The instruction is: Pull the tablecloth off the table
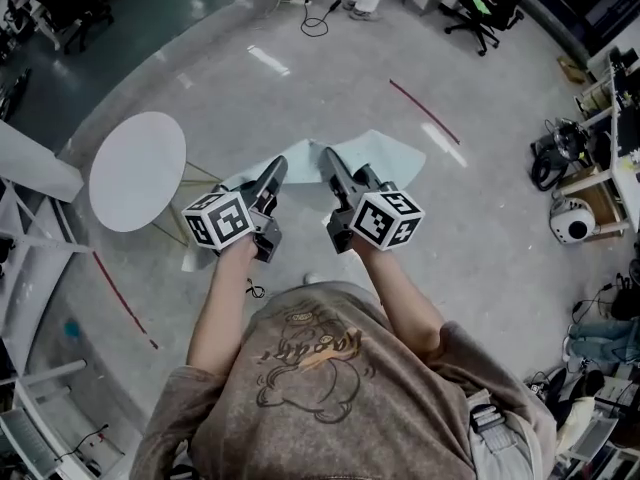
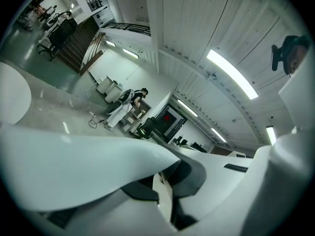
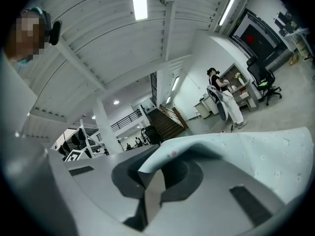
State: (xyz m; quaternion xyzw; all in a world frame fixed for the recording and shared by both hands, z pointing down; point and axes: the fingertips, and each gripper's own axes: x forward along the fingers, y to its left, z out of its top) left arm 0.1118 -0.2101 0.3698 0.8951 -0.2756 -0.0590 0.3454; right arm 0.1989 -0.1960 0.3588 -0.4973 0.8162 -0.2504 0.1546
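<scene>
The pale blue tablecloth [image 1: 372,152] hangs in the air in front of me, off the round white table [image 1: 137,171], which stands bare at the left. My left gripper [image 1: 277,167] is shut on one edge of the cloth and my right gripper [image 1: 328,156] is shut on another, close together. In the left gripper view the tablecloth [image 2: 74,166] billows out leftward from the left gripper [image 2: 165,191], with the table [image 2: 12,95] at the far left. The right gripper view has the tablecloth [image 3: 256,151] spreading right from the right gripper [image 3: 152,186].
A red tape line [image 1: 425,111] crosses the grey floor ahead. A black office chair [image 1: 480,13] and a coiled cable [image 1: 318,18] lie farther off. Equipment and boxes [image 1: 575,218] crowd the right side, and a white frame [image 1: 30,168] stands left. A person [image 3: 219,95] stands at a distant desk.
</scene>
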